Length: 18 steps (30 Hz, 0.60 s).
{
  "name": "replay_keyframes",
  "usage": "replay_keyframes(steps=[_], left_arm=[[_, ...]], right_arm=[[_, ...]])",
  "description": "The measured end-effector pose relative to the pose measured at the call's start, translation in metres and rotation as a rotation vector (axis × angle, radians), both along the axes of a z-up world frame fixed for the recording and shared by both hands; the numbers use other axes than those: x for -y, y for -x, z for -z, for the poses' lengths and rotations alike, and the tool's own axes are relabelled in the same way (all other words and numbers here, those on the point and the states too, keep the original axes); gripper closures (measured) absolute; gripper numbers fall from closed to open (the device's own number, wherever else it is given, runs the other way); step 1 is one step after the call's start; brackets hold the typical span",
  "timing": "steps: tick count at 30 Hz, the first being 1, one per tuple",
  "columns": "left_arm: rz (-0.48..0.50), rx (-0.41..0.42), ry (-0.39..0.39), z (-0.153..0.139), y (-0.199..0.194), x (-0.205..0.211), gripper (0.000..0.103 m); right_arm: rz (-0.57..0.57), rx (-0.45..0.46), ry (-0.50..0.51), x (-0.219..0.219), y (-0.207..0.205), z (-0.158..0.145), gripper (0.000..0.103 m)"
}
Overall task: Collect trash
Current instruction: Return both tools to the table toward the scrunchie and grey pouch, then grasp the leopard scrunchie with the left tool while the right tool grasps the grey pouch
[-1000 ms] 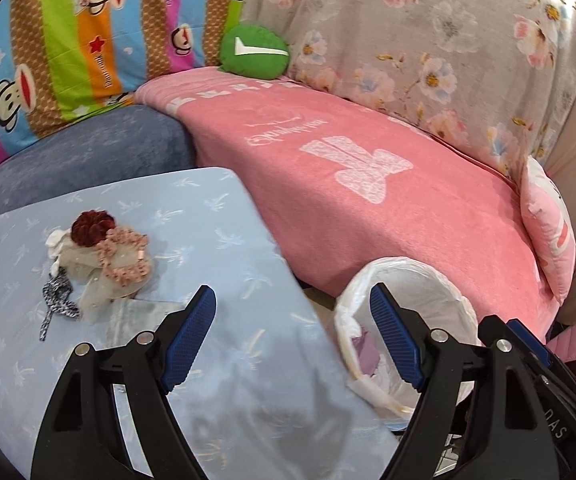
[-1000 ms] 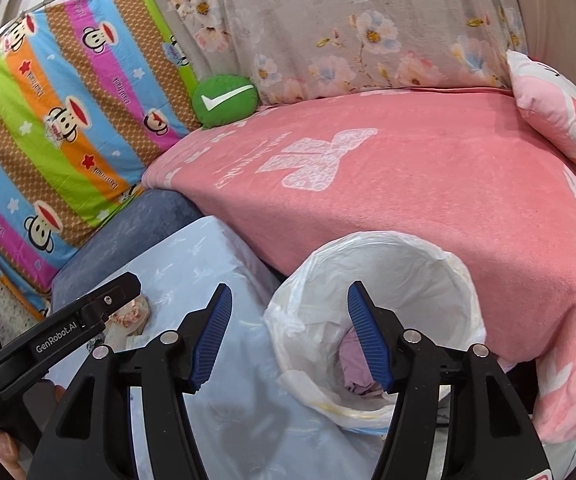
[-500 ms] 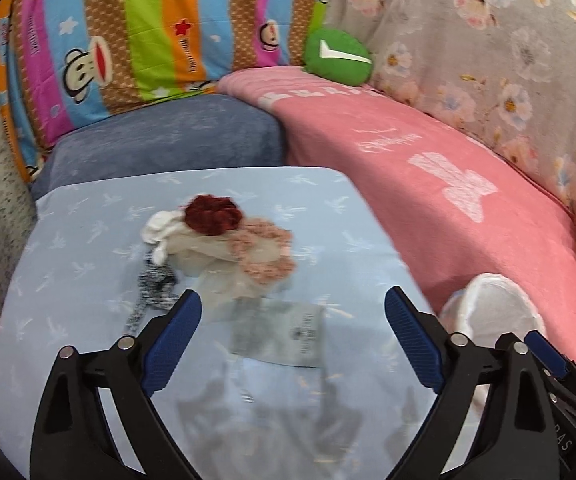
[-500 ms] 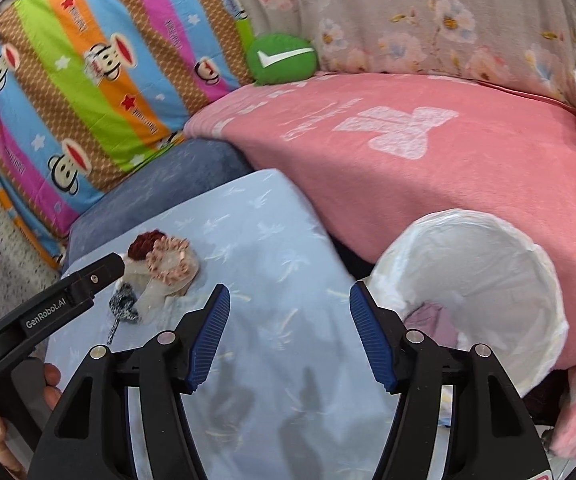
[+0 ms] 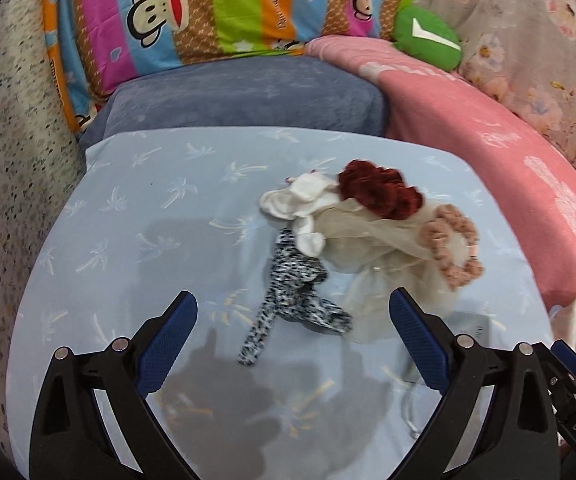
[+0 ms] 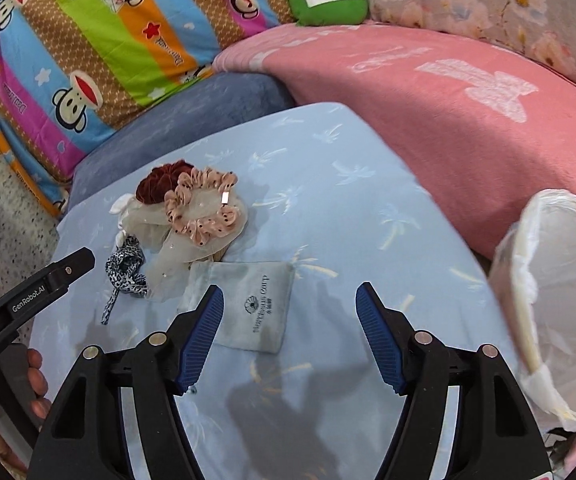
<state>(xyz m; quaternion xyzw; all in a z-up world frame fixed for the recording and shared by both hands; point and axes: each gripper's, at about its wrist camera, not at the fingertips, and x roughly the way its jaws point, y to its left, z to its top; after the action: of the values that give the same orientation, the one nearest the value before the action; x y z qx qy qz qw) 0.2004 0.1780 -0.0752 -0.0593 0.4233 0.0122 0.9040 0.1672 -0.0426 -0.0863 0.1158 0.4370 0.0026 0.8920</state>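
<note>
Left hand-held gripper (image 5: pixel 292 332): jaws spread wide, nothing held, touching nothing; hangs over the surface w/ the leopard-print tie between its fingers (image 5: pixel 168 340).
Surface (image 5: pixel 128 240): light-blue cloth w/ palm print; carries all the loose bits.
Leopard-print tie (image 5: pixel 292 288): black/white strip, lies just ahead of left fingers, touching the pile's near edge.
Pile: white scrunchie (image 5: pixel 296 204), dark-red scrunchie (image 5: pixel 380 192), sheer cream fabric (image 5: pixel 372 248), pink dotted scrunchie (image 5: pixel 452 248), all bunched together mid-surface, pink one lying on the sheer fabric.
Grey pouch (image 6: pixel 248 304): flat, printed logo, just right of the pile; one corner under the sheer fabric.
Right hand-held gripper (image 6: pixel 290 336): jaws wide apart, empty; its left finger overlaps the pouch's edge in right wrist view, contact can't tell.
Trash bin (image 6: pixel 548 320): white liner, at surface's right edge, beside pink blanket (image 6: pixel 448 92); well apart from the pile.
Background: monkey-print cushion (image 6: pixel 88 40), green pillow (image 6: pixel 328 0).
</note>
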Motion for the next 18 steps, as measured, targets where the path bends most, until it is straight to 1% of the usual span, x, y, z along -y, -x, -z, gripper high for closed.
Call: replay_keyframes(steps=[4,9,10,11,12,13,14,15,16,17,18], left_arm=[[-0.024,-0.040,0.017,0.019,-0.014,-0.012,0.011],[-0.033,-0.069,0.036,0.034,-0.026,-0.015,0.011],[-0.030,-0.071,0.041,0.036,-0.027,-0.014,0.012],[-0.027,-0.072,0.046,0.037,-0.028,-0.014,0.013],[-0.019,-0.073,0.053,0.038,-0.028,-0.013,0.021],[-0.007,-0.079,0.059,0.039,-0.029,-0.011,0.032],[0.003,-0.089,0.065,0.041,-0.030,-0.010,0.038],[0.012,-0.102,0.074,0.044,-0.031,-0.010,0.048],[0.019,-0.111,0.082,0.046,-0.031,-0.009,0.056],[0.023,-0.118,0.078,0.047,-0.029,-0.007,0.060],[0.024,-0.115,0.068,0.046,-0.027,-0.006,0.071]], right_arm=[[-0.009,-0.036,0.004,-0.015,-0.020,0.021,0.036],[-0.015,-0.070,0.002,-0.023,-0.034,0.042,0.036],[-0.017,-0.074,0.001,-0.024,-0.035,0.045,0.037],[-0.018,-0.077,0.001,-0.026,-0.035,0.048,0.040],[-0.021,-0.079,-0.001,-0.026,-0.036,0.050,0.042],[-0.024,-0.086,-0.002,-0.027,-0.036,0.052,0.049],[-0.025,-0.087,0.005,-0.028,-0.036,0.054,0.053],[-0.023,-0.078,0.017,-0.028,-0.034,0.054,0.057],[-0.027,-0.080,0.023,-0.029,-0.033,0.055,0.063],[-0.025,-0.077,0.034,-0.029,-0.032,0.054,0.074],[-0.025,-0.081,0.041,-0.028,-0.031,0.055,0.078]])
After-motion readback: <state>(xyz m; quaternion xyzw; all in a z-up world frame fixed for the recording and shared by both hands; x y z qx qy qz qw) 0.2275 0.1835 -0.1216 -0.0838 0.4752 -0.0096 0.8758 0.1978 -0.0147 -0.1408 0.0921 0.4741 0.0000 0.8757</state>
